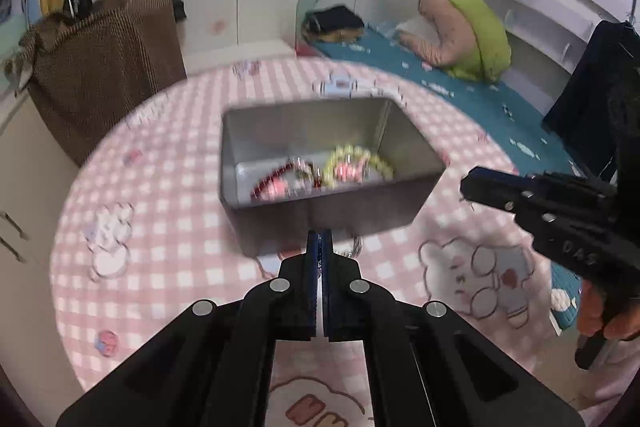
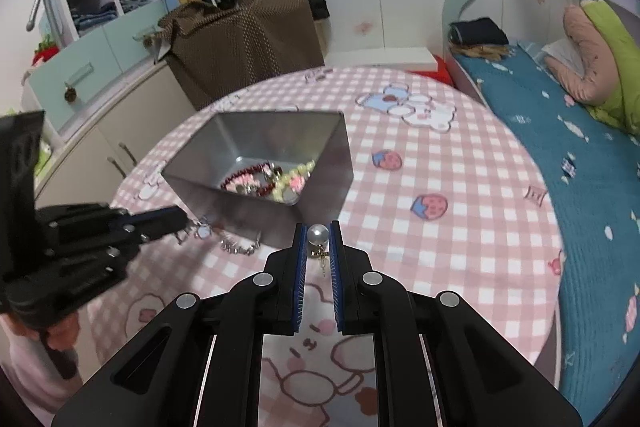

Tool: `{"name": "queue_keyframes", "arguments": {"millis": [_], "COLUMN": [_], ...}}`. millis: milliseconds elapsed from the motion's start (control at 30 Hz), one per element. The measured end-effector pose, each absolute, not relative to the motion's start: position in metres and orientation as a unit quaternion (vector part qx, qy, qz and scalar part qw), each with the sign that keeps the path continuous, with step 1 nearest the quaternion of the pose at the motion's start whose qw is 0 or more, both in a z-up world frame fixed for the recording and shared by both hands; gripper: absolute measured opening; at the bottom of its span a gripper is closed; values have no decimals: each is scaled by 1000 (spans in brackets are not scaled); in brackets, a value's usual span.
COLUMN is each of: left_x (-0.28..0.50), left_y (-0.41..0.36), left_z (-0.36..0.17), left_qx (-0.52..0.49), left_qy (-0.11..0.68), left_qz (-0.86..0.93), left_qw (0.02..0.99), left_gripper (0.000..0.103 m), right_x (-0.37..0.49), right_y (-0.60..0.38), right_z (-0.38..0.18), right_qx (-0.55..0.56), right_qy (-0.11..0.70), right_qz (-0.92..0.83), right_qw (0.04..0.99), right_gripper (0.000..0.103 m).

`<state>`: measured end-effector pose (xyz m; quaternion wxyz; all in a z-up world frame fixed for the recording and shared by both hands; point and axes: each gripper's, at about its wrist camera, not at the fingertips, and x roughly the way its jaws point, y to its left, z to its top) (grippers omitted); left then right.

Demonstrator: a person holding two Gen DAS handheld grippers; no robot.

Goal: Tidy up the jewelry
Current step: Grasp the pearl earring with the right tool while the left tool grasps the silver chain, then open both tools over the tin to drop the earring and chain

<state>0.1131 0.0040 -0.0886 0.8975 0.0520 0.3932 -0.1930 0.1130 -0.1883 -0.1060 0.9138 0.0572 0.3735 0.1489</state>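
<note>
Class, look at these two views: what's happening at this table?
A person is sorting jewelry into a metal tin on a round table. The right gripper is shut on a pearl earring just short of the tin. The left gripper is shut at a silver chain beside the tin. Beaded bracelets already lie inside.

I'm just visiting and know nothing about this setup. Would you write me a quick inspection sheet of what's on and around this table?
Surface: round table under a pink checked cloth with cartoon prints.
Job's things: metal box holding beaded bracelets; silver chain lying on the cloth beside the box; pearl earring.
Clutter: nothing seen.
Grippers: left hand-held gripper shut, fingertips close to the chain; right hand-held gripper shut on the pearl earring.
Cables: nothing seen.
Surroundings: bed, brown bag, wardrobe.
</note>
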Motion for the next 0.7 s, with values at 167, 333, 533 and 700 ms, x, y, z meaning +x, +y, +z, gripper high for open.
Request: {"name": "queue_keyframes", "arguments": {"millis": [167,333,533,700], "left_x": [113,124,146,153], "left_y": [7,3,0,1], "left_z": [-55,-17,-1,-17], "left_qx": [45,41,29,27], "left_qy": [357,319,310,336], "left_qz": [-192,-195,-187,-180], "left_qw": [913,927,932,924], "left_gripper": [0,0,0,2], "right_x": [111,116,137,155], "right_y": [-188,-180,-165,-157], "right_z": [-88,-54,-37,-44], "right_qx": [56,38,39,55], "right_qy": [353,312,301,317], "right_qz": [153,172,196,205], "right_qw": [921,934,932,924], "right_gripper": [12,12,12,14]}}
